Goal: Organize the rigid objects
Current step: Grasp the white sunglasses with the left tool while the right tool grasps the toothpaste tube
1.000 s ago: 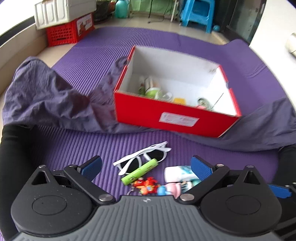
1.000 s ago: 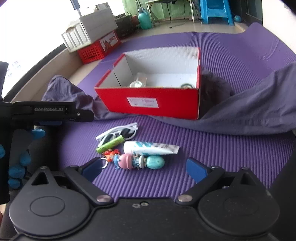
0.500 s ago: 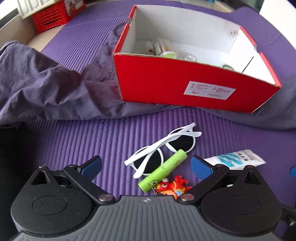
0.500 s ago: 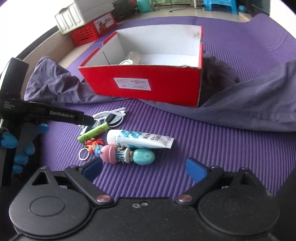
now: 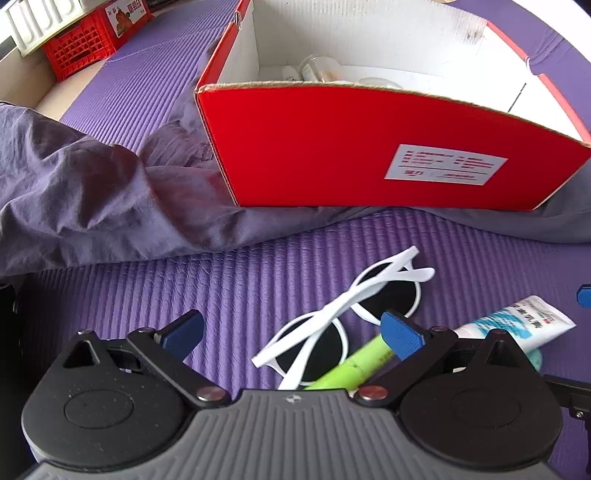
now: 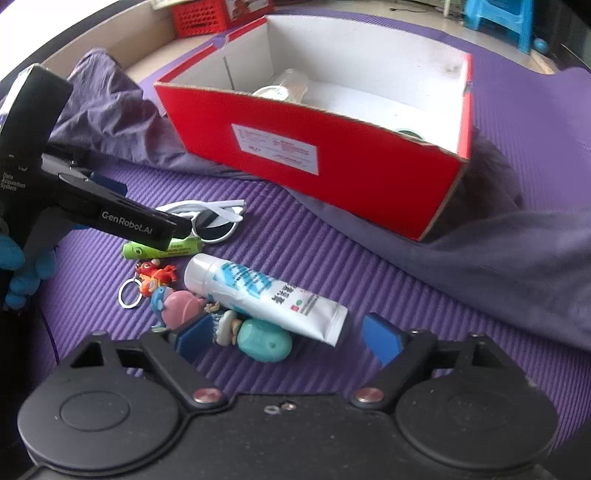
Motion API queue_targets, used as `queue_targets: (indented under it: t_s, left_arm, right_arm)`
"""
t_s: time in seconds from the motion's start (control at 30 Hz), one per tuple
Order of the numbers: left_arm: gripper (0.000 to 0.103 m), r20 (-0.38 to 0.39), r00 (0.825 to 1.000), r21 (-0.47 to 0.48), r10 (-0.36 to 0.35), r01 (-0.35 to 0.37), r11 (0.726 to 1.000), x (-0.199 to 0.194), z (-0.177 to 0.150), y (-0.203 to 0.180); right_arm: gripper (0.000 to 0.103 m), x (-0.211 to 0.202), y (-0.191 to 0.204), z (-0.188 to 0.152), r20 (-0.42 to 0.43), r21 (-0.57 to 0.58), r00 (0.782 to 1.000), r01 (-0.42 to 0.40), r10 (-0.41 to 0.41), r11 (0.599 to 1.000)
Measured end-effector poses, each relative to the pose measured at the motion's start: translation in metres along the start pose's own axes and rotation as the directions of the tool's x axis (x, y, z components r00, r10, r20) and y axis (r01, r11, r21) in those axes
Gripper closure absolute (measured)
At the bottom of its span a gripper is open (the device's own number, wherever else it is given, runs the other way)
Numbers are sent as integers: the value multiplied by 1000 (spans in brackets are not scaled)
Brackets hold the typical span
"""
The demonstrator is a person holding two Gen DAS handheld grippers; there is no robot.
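Note:
A red shoebox (image 5: pixel 332 155) (image 6: pixel 332 147) with jars inside stands on a purple mat. In front lie white sunglasses (image 5: pixel 332 314) (image 6: pixel 218 218), a green tube (image 5: pixel 351 369) (image 6: pixel 166 249), a white cream tube (image 6: pixel 266 295) (image 5: pixel 517 325), a red keychain (image 6: pixel 151 277) and a pink and teal doll (image 6: pixel 229 325). My left gripper (image 5: pixel 291 332) is open, low over the sunglasses. My right gripper (image 6: pixel 288 339) is open, low around the doll and the cream tube.
A grey cloth (image 5: pixel 92 203) (image 6: pixel 517 258) lies under and around the box. A red crate (image 5: pixel 85 40) stands at the far left, a blue stool (image 6: pixel 506 18) at the back right. The left gripper's body (image 6: pixel 74 199) shows in the right wrist view.
Both grippers have moved forward and down toward the small things. The left now hangs over the sunglasses, the right over the doll and cream tube. Both stay open.

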State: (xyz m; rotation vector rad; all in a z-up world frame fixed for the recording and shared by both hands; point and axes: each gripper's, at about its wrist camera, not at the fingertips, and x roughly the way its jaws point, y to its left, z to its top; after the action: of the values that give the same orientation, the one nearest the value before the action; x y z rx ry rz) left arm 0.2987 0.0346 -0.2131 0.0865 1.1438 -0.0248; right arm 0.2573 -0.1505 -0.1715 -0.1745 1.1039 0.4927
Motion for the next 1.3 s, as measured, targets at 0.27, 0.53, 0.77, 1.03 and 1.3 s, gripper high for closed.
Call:
queue_targets:
  t_s: [0.27,0.53,0.77,1.03,1.3]
  left_arm:
    - [10,45,999,5,-7,6,1000,7,3,1]
    - [51,63,994,29,-94,93,995,9,6,-7]
    - [72,90,988,39,-126,123,992,5,-2,-9]
    - [92,108,987,-20,-118,121,992,-4,-9,5]
    - [97,112,985,-99,-130,141,985,-15,-9,21]
  right_arm:
    - [30,25,6,11,-35,-61,999,-9,6,998]
    - [36,38,11,22,-27,-75,1000,-18,16,997]
    - [56,45,18,24,-14,-139,999,34,-37,990]
    - [78,38,18,17,21,-127,998,60,-58,990]
    - [86,23,17,13,64,-45,998,23,-20,999]
